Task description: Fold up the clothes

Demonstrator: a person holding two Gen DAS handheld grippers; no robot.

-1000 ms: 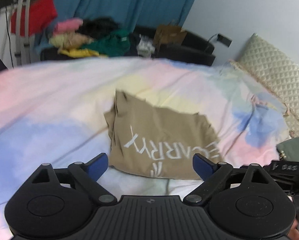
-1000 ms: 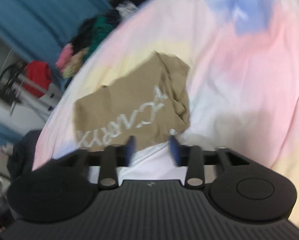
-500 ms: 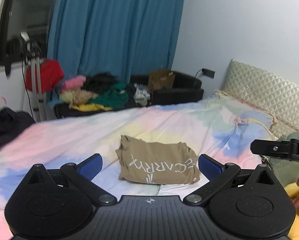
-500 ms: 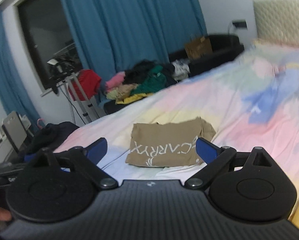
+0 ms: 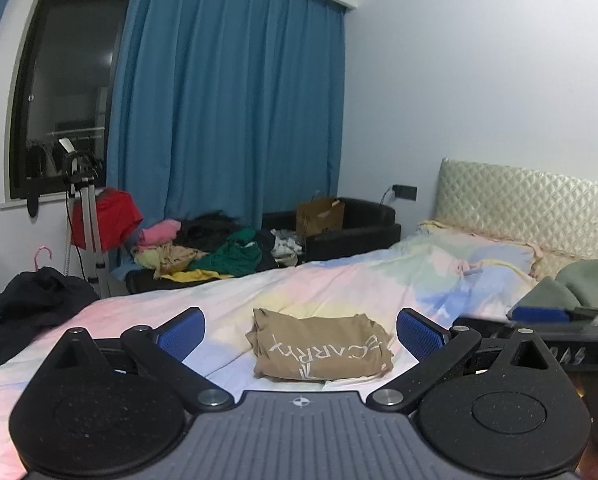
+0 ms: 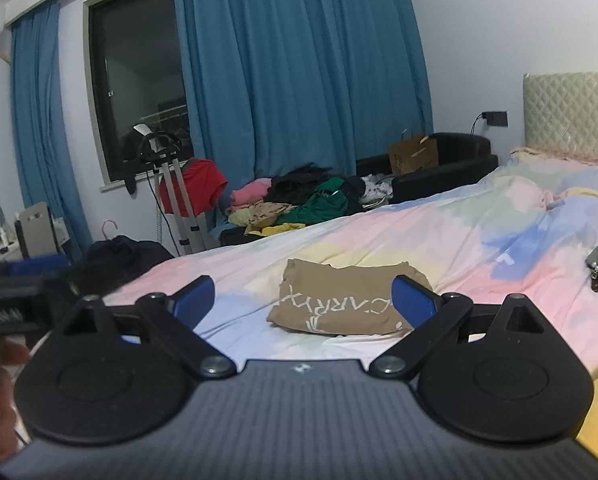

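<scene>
The room was lit dimly and evenly from indoors, with a cool blue cast; the window [image 5: 63,92] was dark and mirrored the interior. Shadows on the bed [image 6: 379,240] were soft. Fisheye distortion bowed the curtain [image 5: 235,100] and walls toward the edges, with black vignetting in the corners. A blurred dark object smeared the left edge of the right wrist view.

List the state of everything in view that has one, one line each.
Tan shirt: folded, lying on the bedspread, held by neither gripper.
Left gripper: open, empty.
Right gripper: open, empty.
Curtain: partly drawn, window uncovered.
Clothes pile: unfolded, heaped.
</scene>
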